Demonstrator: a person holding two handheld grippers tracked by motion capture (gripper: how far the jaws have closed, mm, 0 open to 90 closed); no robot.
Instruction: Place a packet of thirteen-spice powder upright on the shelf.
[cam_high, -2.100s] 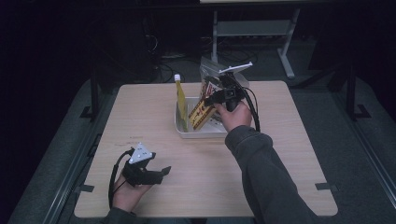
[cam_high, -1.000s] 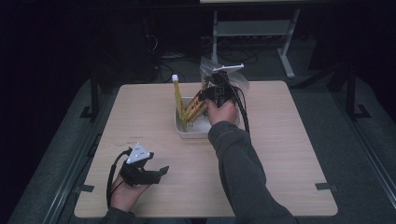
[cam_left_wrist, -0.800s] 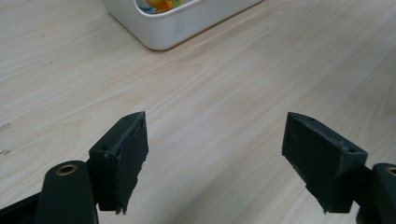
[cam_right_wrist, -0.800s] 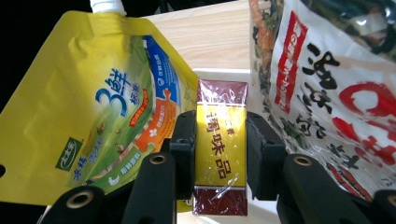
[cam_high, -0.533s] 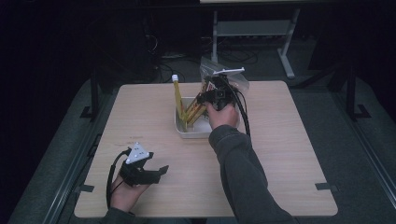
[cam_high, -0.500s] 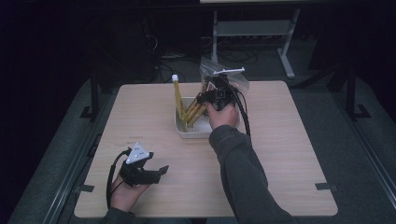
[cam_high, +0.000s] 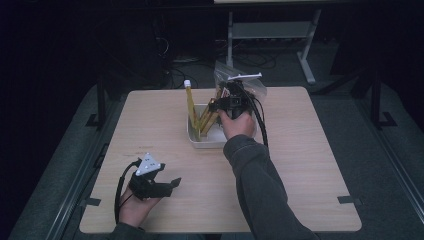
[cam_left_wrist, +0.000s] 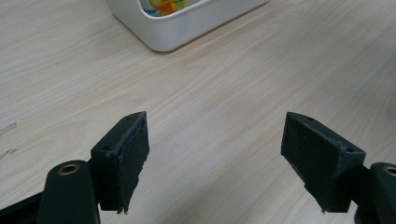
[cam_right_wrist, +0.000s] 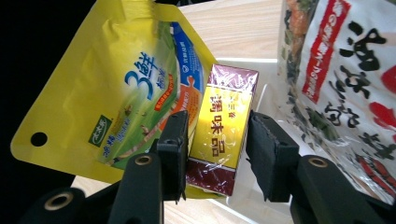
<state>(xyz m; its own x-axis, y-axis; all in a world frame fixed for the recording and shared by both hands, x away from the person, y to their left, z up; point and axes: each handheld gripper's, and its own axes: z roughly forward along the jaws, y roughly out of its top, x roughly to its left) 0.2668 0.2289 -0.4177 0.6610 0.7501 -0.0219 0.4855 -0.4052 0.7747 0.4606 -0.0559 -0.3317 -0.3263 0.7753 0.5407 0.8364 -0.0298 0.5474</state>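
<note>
Jaws of my left gripper (cam_left_wrist: 212, 158) stand wide apart over bare wood with nothing between them, near my edge of the table (cam_high: 300, 165); in the high view this left gripper (cam_high: 167, 184) lies low on the tabletop, its grey three-cornered plate uppermost. Farther off, my right gripper (cam_right_wrist: 215, 149) reaches into the white bin (cam_high: 200, 141) at mid-table, and its jaws have just been opening: the purple-and-gold carton (cam_right_wrist: 223, 128) stands between them, one pad close against its left face and the other showing a sliver of gap, so I judge the hold released or nearly so. Carton: a small rectangular box, film-wrapped and glossy, stiff-sided and probably light; the film may slip under rubber pads, so the flat broad faces, taken at mid-height, offer the surest hold, whereas the corners would crush. Behind and to its left leans a yellow pouch (cam_right_wrist: 121, 88), a flat flexible laminate with a punched hang-hole, soft and prone to buckle; it is best pinched near a sealed edge. To the right hangs a clear packet (cam_right_wrist: 345, 79) printed in red and black, crinkly, with loose dried contents that look fragile. Bin: smooth white plastic with rounded corners, seen from the left gripper view as a low wall (cam_left_wrist: 187, 32). Table: pale wood-grain laminate, matte. Beyond it the room lies in darkness.
</note>
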